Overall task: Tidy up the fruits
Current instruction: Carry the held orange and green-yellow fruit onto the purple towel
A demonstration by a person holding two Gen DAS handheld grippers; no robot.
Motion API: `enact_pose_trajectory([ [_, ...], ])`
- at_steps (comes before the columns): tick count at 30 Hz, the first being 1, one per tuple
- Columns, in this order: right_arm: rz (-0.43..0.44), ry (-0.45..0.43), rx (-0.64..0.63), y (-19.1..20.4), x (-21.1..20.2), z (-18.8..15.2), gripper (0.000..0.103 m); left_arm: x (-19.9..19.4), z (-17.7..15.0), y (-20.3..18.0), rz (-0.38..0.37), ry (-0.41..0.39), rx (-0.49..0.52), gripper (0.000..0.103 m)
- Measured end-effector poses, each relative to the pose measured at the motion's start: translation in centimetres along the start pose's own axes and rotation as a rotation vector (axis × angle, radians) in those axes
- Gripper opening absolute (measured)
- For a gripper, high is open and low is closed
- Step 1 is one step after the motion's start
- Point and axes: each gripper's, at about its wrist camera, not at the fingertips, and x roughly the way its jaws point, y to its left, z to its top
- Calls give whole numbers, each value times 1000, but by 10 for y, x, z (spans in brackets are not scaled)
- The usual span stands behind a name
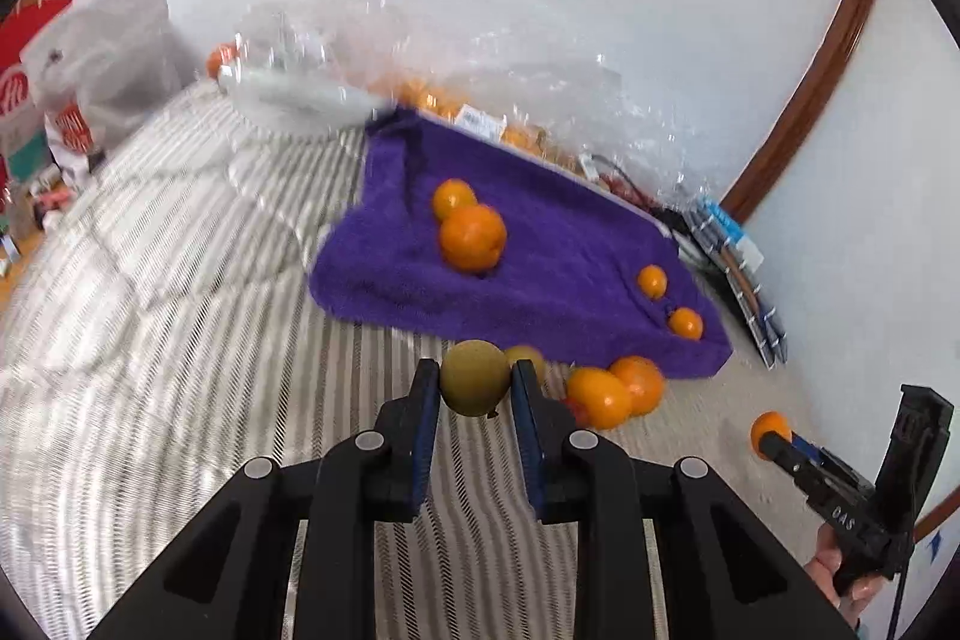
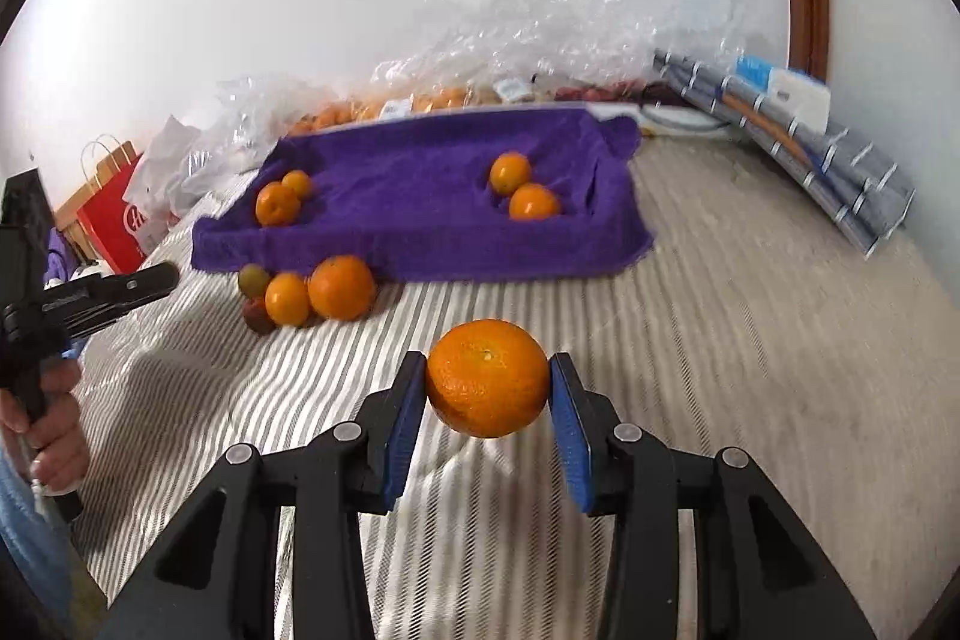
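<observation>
Left tongs (image 1: pixel 474 381) pinch a green fruit (image 1: pixel 474 377) and right tongs (image 2: pixel 487 379) an orange (image 2: pixel 487 377) above the bed (image 2: pixel 720 316); four oranges sit paired on the towel (image 2: pixel 420 196), a small pile (image 2: pixel 312 295) apparently remains unsorted.

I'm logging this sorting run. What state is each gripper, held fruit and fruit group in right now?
left gripper: shut on green-brown fruit, held above the bedding.
right gripper: shut on large orange, held above the bedding.
purple towel: spread out, two pairs of oranges resting on it.
loose fruit pile: lying on striped bedding beside the towel's edge.
</observation>
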Motion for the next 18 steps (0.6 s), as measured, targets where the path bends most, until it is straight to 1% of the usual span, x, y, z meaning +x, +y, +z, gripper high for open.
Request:
enact_pose_trajectory([
  [4, -27, -39, -7, -7, -6, 30, 41, -8, 29, -17, 52, -22, 25, 23],
  [6, -49, -68, -10, -10, -4, 51, 41, -6, 44, -23, 71, -31, 30, 23],
  [8, -49, -83, -4, -14, 2, 66, 41, 0, 57, -29, 80, -49, 41, 23],
  [11, -53, -97, 17, -22, 19, 93, 41, 20, 71, -39, 105, -47, 58, 23],
  [14, -40, -96, 50, -30, 40, 116, 41, 44, 80, -47, 88, -39, 74, 23],
  [18, -17, -90, 73, -37, 69, 131, 41, 78, 77, -52, 55, -34, 100, 23],
])
